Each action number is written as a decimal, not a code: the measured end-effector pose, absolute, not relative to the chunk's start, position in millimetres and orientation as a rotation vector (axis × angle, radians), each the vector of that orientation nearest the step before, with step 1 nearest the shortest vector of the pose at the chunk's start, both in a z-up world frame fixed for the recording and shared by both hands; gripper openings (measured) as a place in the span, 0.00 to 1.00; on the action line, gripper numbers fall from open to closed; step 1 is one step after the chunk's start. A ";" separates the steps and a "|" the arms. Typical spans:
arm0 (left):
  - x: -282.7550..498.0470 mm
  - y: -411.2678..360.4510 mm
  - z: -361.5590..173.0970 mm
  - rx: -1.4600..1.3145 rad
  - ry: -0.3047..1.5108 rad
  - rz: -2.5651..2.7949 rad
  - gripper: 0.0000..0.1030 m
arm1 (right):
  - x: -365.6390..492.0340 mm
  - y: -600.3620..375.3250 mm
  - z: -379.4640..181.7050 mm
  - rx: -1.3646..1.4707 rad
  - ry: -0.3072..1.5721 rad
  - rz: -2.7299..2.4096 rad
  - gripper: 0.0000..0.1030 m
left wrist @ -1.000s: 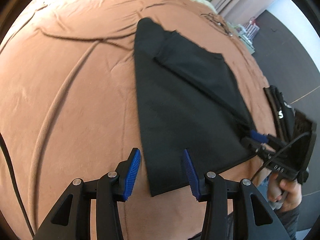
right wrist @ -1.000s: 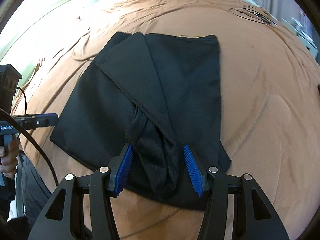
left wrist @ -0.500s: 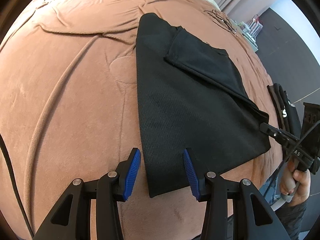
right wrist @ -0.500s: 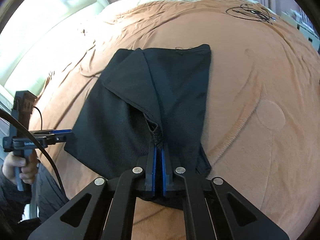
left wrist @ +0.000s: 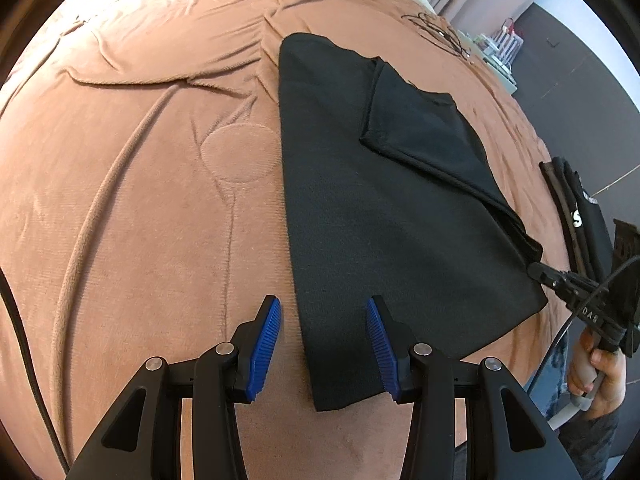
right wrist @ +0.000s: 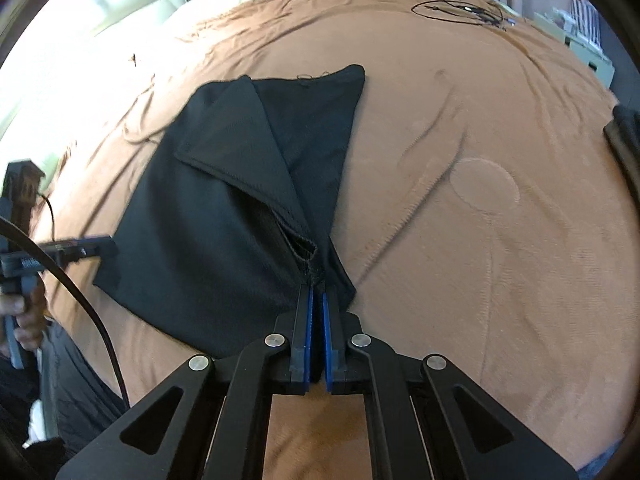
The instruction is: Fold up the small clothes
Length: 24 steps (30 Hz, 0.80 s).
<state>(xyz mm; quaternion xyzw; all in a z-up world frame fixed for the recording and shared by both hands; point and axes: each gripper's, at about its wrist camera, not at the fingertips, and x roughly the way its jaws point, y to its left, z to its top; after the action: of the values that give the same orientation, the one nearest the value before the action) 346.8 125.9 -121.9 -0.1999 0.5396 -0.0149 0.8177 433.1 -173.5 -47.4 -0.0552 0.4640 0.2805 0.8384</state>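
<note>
Left gripper (left wrist: pixel 323 354): jaws stand wide, holding nothing. It hovers over the near left corner of the black garment (left wrist: pixel 384 216); the hem corner lies between the blue pads (left wrist: pixel 264 344), apart from both.

Black garment: lies flat on the brown bedspread (left wrist: pixel 140 200), occupying the centre to 3 o'clock of the left wrist view and the centre to 9 o'clock of the right wrist view. A flap (right wrist: pixel 236 136) is folded diagonally over the main panel, with a stitched edge showing. Fabric is matte with a fine knit texture; no print is visible.

Handling judgement: light, soft and limp. It will likely drape and sag from any single pinch, and the plush cover may drag on it. Best purchase appears to be at corners and hemmed edges, two points at once, so the fold stays square.

Right gripper (right wrist: pixel 316 300): jaws closed narrow on a bunched point of the garment's near edge, where the flap's seam meets the hem. Cloth puckers upward at the pinch.

A second dark item (left wrist: pixel 576 216) lies at 3 o'clock, a coiled cable (right wrist: pixel 460 10) at 1 o'clock.
</note>
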 end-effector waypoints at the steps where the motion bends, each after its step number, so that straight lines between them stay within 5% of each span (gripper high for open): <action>1: 347.2 127.3 -121.4 -0.425 1.147 -0.031 0.45 | 430.5 -169.7 -44.7 -0.147 0.984 0.580 0.02; 2: 347.8 128.7 -120.9 -0.424 1.143 -0.027 0.45 | 429.4 -166.2 -41.2 -0.159 0.983 0.574 0.07; 4: 350.5 133.0 -120.4 -0.431 1.137 -0.023 0.45 | 428.8 -157.0 -33.8 -0.203 0.966 0.546 0.32; 5: 352.2 135.1 -120.0 -0.435 1.133 -0.021 0.45 | 429.0 -154.9 -30.5 -0.210 0.957 0.544 0.64; 6: 354.4 137.0 -119.8 -0.437 1.129 -0.019 0.45 | 429.5 -148.9 -25.7 -0.217 0.935 0.538 0.80; 24: 401.4 149.1 -129.0 -0.415 1.130 -0.036 0.45 | 500.7 -37.0 -48.0 -0.400 1.026 0.462 0.80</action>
<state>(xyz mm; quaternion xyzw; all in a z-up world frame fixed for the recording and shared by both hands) 401.4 149.1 -129.0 -0.1954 0.5313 -0.0167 0.8241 500.7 -37.0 -48.0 -0.1884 0.4831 0.2174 0.8269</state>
